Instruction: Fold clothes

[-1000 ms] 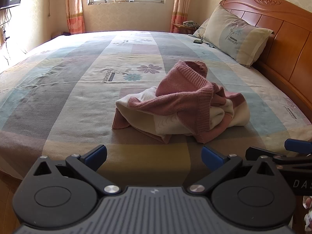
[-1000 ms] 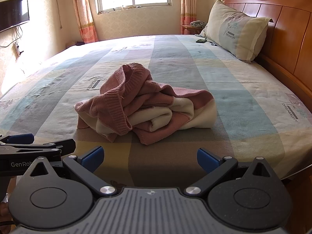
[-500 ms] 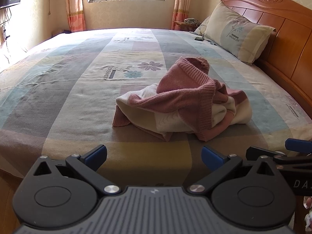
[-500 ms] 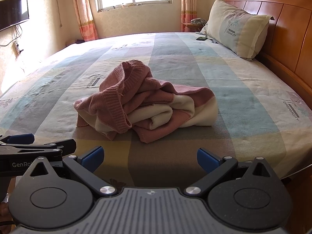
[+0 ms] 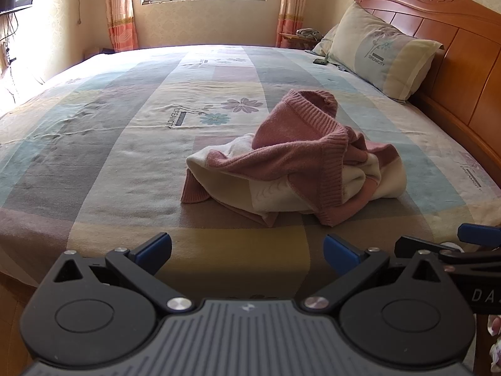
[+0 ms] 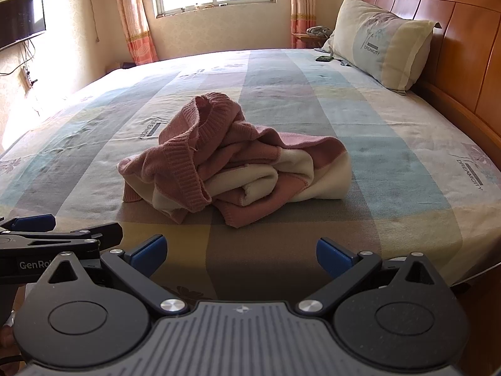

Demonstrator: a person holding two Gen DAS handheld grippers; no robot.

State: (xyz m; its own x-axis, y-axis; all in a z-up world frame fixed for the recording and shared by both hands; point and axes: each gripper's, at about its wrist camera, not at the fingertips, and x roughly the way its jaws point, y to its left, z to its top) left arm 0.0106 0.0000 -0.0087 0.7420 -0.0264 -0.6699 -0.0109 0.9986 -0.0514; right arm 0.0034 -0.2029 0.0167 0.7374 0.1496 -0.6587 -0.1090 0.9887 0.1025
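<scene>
Jaws spread, both grippers | sweater crumpled, untouched on bed

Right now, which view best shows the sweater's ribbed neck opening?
The right wrist view: the sweater turns its open ribbed collar toward that camera. The left wrist view shows the same heap, its collar seen side-on.

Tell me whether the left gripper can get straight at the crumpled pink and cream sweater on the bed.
Probably yes. The left gripper has its jaws open and empty, and only bare bedspread lies between it and the sweater. The right gripper sits off to the side, clear of that path.
</scene>
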